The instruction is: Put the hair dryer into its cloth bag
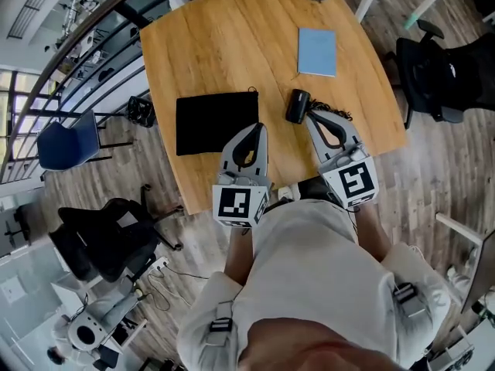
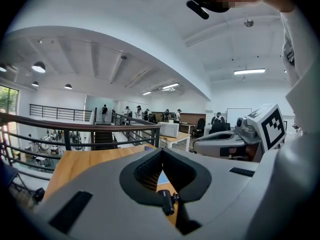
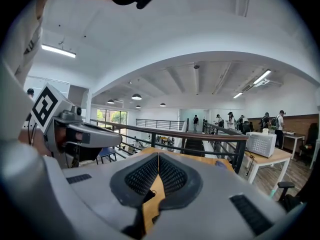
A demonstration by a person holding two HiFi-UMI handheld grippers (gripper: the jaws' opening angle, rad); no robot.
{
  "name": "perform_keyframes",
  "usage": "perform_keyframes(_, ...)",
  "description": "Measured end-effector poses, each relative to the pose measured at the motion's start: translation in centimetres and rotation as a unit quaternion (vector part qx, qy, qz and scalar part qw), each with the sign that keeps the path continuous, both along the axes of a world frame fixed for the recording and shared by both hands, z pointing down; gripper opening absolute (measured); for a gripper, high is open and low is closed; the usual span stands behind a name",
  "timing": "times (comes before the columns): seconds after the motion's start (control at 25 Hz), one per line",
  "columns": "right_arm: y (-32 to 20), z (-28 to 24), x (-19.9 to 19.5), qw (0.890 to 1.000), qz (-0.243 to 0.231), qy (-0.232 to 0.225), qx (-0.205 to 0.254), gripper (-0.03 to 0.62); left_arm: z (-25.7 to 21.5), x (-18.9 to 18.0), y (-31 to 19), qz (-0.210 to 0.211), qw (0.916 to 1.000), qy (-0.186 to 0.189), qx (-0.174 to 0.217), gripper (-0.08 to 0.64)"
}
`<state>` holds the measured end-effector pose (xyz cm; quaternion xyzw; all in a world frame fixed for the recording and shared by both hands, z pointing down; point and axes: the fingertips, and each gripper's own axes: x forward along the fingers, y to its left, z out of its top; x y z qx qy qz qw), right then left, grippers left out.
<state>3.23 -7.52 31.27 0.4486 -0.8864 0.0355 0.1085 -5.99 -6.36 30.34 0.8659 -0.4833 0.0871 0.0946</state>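
On the wooden table (image 1: 232, 45) the flat black cloth bag (image 1: 216, 122) lies just left of the left gripper (image 1: 261, 128), whose jaws are clenched on nothing, and the black hair dryer (image 1: 298, 105) rests just beside the tip of the right gripper (image 1: 309, 116), likewise clenched and empty.

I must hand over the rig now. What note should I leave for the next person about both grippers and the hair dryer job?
Left gripper: shut, empty, beside the cloth bag.
Right gripper: shut, empty, tip close to the hair dryer.
Things: the bag lies flat on the table; the dryer lies to its right, outside it.
Done: nothing yet.
To do: open the bag, grasp the dryer, put it inside.
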Motion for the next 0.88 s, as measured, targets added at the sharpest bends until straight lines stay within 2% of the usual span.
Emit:
perform_keyframes(0.64,-5.6,0.5,3.1,1.0,-0.019,-0.006,-0.011,0.021,0.7,3.7,-5.5,-0.007,0.9998,-0.014,-0.011,0.02)
perform_keyframes(0.88,-7.0,2.1,4.3,0.999,-0.026,0.008,-0.023,0.021,1.6,4.6,-6.7,-0.014,0.9995,-0.019,-0.021,0.02)
